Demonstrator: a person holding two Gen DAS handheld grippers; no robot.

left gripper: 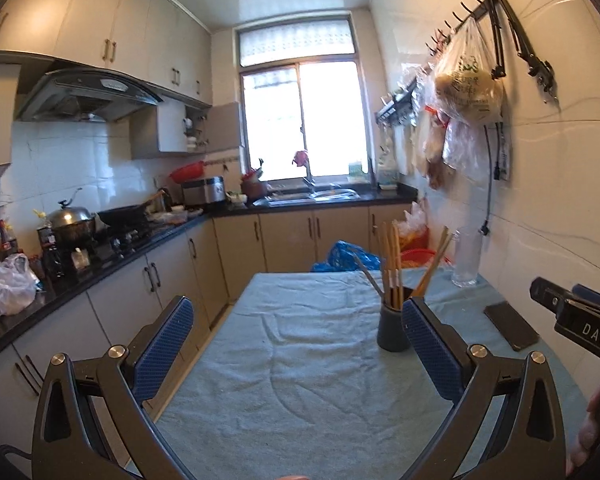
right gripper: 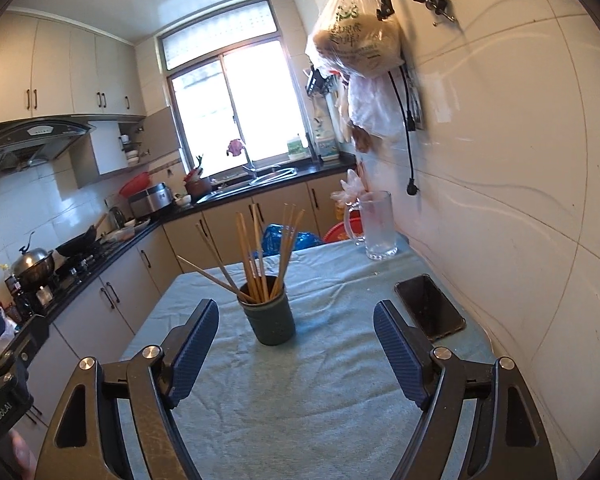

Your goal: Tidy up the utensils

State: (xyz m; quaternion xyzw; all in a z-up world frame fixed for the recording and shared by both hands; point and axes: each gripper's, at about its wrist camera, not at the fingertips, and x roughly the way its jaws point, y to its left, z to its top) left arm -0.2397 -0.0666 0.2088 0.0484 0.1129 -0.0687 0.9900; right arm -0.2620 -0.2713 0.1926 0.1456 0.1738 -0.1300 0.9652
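In a narrow kitchen, I hold both grippers low over a tabletop (right gripper: 300, 400) draped in a pale blue towel. My left gripper (left gripper: 296, 344) stands released, its blue-padded fingers (left gripper: 164, 344) spread wide with only cloth between them. My right gripper (right gripper: 296, 344) is likewise released and grasps nothing.

The dark green holder (right gripper: 269, 312) stands upright on the towel just ahead of my right gripper, nearer its left finger and clear of both pads. In the left wrist view the same holder (left gripper: 393, 330) sits just behind my left gripper's right finger, which covers its lower edge. A bundle of wooden chopsticks (right gripper: 260, 256) fans out of the holder, most near upright, two leaning far to the left; one darker stick among them may be metal, though the view is too soft to be sure.

A black phone (right gripper: 430, 306) lies flat on the towel beside the tiled wall, to the right of the holder. A glass mug (right gripper: 376, 224) stands at the far right corner of the tabletop.
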